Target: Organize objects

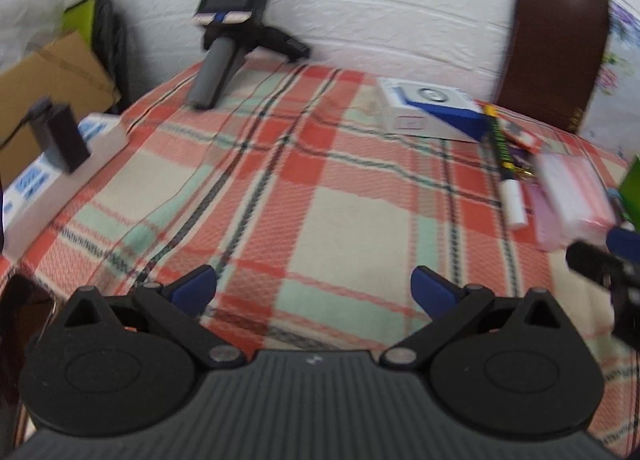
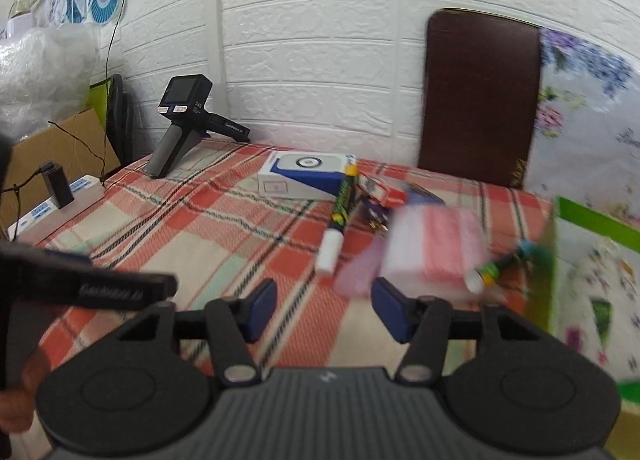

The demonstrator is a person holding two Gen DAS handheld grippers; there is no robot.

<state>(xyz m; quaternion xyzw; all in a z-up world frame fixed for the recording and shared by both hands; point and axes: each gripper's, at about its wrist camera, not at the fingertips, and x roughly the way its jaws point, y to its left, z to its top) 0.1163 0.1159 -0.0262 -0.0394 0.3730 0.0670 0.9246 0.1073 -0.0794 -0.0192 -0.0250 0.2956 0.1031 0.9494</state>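
On the plaid tablecloth (image 1: 320, 188) lie a white and blue box (image 1: 432, 112) (image 2: 304, 176), a green marker with a white cap (image 1: 506, 168) (image 2: 338, 220) and a blurred pink pack (image 1: 572, 196) (image 2: 432, 252). A second marker (image 2: 496, 270) rests by a green box (image 2: 580, 260). My left gripper (image 1: 314, 284) is open wide over bare cloth, nothing between its blue pads. My right gripper (image 2: 325, 304) is open more narrowly, just short of the pink pack, with only cloth showing between its pads. Each gripper's black body shows at the edge of the other view.
A spare handheld gripper (image 1: 224, 44) (image 2: 180, 128) stands at the table's back by the white wall. A power strip with a plugged adapter (image 1: 52, 184) (image 2: 60, 200) lies along the left edge, a cardboard box (image 1: 52, 76) behind it. A brown chair back (image 2: 480, 100) rises beyond the table.
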